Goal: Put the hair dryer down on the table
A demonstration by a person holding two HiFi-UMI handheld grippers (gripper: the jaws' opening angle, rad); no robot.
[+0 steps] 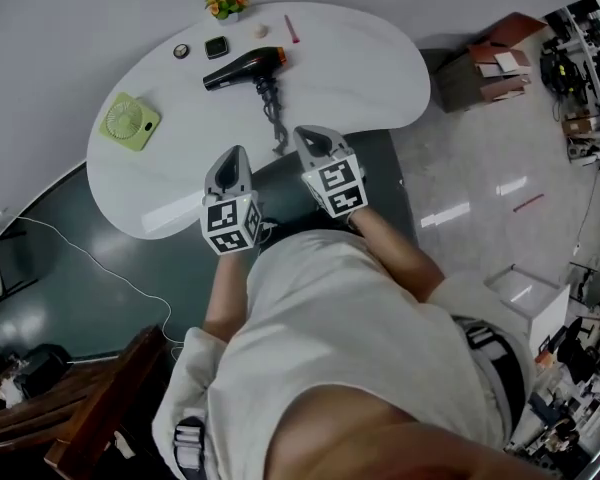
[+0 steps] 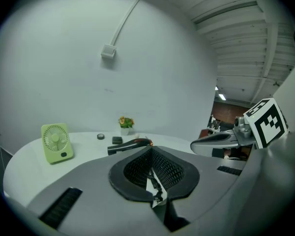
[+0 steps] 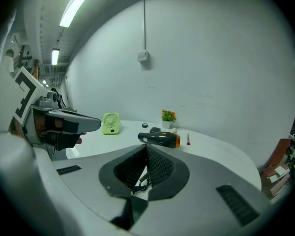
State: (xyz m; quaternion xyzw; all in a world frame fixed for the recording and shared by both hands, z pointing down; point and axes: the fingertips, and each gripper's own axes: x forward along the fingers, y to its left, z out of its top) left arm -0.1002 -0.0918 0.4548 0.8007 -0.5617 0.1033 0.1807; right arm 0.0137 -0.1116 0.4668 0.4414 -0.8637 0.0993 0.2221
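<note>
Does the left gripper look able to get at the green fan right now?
Probably yes: bare table lies between the left gripper and the green fan, with the hair dryer lying well aside. Its fingers are shut, though.

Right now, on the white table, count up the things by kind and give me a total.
Hair dryer: 1
Green fan: 1
Potted flowers: 1
Small dark items, a round disc and a square one: 2
Small pale lump: 1
Red stick: 1
Total: 7

Dim cool light, glowing ceiling tube (image 3: 78, 4) (overhead), fisheye-dark edges, floor (image 1: 450, 212) glare
</note>
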